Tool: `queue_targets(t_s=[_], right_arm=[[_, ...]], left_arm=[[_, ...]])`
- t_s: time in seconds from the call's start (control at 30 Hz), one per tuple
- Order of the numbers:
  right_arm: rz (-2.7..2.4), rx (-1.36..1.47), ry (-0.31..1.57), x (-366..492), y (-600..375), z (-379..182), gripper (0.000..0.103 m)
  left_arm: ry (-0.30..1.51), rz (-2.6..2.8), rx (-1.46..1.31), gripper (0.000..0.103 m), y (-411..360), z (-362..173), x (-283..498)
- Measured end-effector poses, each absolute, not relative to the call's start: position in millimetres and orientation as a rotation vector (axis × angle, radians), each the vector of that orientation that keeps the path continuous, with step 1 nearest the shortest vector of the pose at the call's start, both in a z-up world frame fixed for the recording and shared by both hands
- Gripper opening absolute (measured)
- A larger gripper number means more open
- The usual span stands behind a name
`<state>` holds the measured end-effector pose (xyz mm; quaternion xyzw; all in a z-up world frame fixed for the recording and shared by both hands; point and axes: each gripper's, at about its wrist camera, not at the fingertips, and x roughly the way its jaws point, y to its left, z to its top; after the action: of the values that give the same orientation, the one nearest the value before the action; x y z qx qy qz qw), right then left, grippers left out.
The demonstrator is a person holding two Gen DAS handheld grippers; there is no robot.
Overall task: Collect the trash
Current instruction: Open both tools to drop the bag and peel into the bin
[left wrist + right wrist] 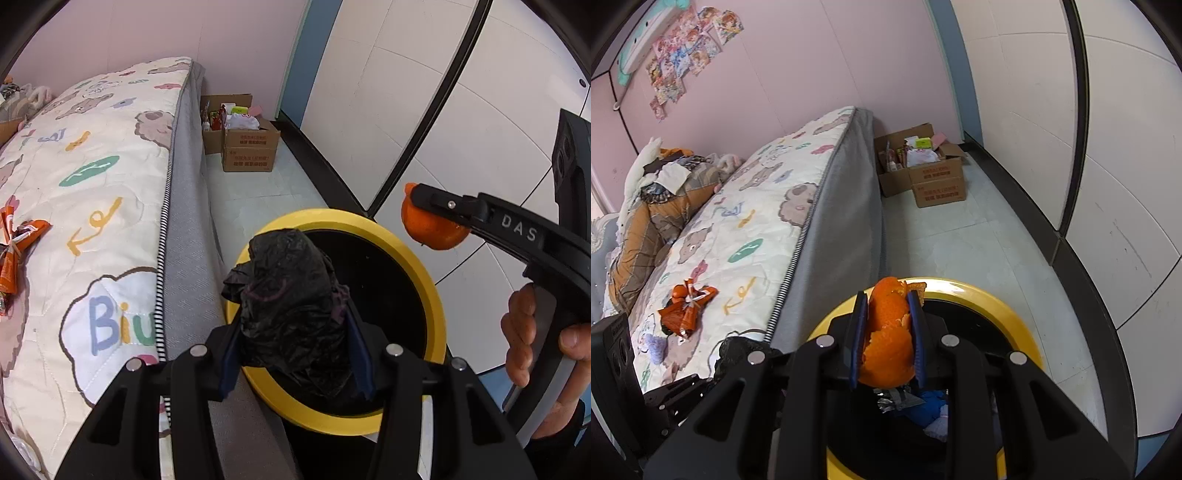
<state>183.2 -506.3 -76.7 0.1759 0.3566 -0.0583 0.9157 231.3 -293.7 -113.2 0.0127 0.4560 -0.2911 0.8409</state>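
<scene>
Both claws angled down: left claw [295, 332] clamped partway on a crumpled black bag [291, 295], right claw [888, 332] pinched nearly closed on orange peel [888, 332], bare hand [535, 332] gripping its handle.

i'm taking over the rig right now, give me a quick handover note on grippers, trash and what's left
Left gripper: shut on a crumpled black plastic bag, held over the yellow-rimmed trash bin.
Right gripper: shut on a piece of orange peel, also over the bin's opening.
Bin stands on the floor beside the bed; some trash already lies inside it.
Done: both pieces picked up and brought to the bin.
Left: release both into the bin, then fetch the orange wrappers lying on the bed cover.
</scene>
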Motion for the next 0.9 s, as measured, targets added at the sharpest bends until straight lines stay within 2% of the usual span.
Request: queue_targets(t_s=[0.3, 0.5, 0.67, 0.73, 0.9], right_arm=[[-0.133, 0.38, 0.739, 181, -514, -85, 0.021], [-0.132, 0.389, 0.731, 179, -515, -82, 0.024], [-0.16, 0.403, 0.712, 174, -520, -77, 0.036], [-0.175, 0.408, 0.703, 171, -523, -74, 0.038], [-0.193, 0.418, 0.682, 162, -526, -66, 0.047]], left_arm=[[0.974, -0.635, 0.041, 0.047, -303, -117, 222], [0.965, -0.655, 0.033, 0.051, -302, -112, 217], [0.954, -0.665, 0.015, 0.068, -298, -106, 213], [0.949, -0.667, 0.0, 0.078, -294, -102, 211], [0.912, -0.675, -0.007, 0.089, -286, -92, 205]])
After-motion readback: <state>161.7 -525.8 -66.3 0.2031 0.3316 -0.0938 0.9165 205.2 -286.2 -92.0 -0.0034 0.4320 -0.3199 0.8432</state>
